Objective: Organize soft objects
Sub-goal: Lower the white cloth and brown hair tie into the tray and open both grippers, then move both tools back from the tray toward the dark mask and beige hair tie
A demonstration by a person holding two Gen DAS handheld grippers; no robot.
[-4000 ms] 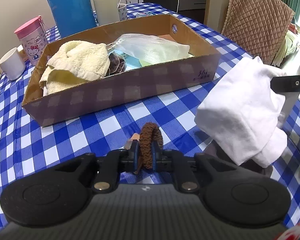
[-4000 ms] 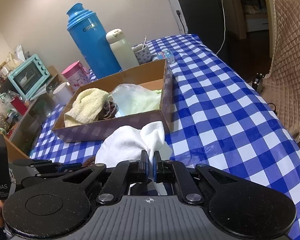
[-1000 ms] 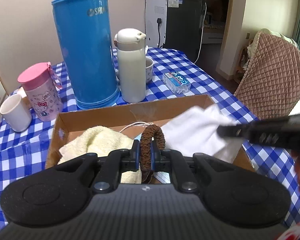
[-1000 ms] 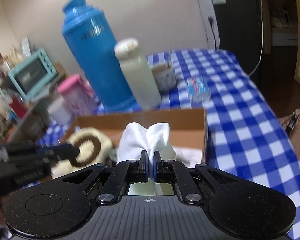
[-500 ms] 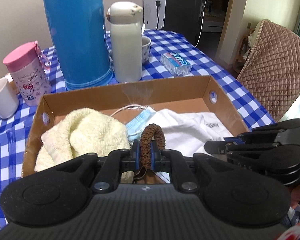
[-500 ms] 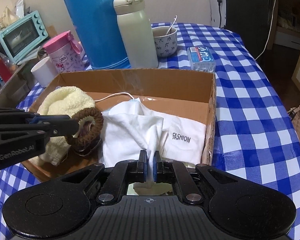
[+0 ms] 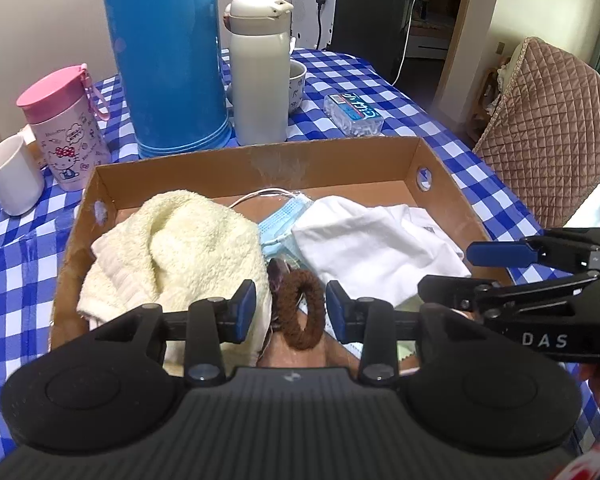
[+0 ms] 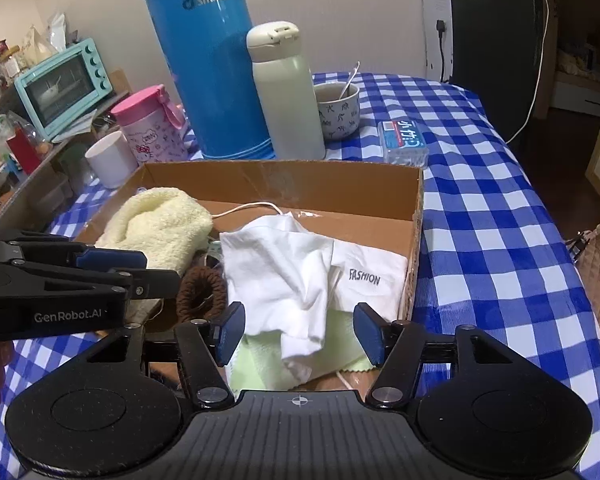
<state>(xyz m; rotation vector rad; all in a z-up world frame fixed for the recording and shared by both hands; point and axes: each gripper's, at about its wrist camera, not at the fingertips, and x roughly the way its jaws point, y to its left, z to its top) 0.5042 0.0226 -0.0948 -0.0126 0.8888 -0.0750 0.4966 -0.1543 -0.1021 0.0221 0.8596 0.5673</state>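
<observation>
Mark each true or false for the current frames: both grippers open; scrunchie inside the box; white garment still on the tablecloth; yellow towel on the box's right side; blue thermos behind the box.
1. Both the left gripper and the right gripper are open. True.
2. The brown scrunchie lies inside the cardboard box. True.
3. The white garment lies on the checked tablecloth, outside the box. False: it is in the box, printed "FASHION".
4. The yellow towel fills the box's right side. False: it is on the left; the garment is on the right.
5. The blue thermos stands behind the box. True.
</observation>
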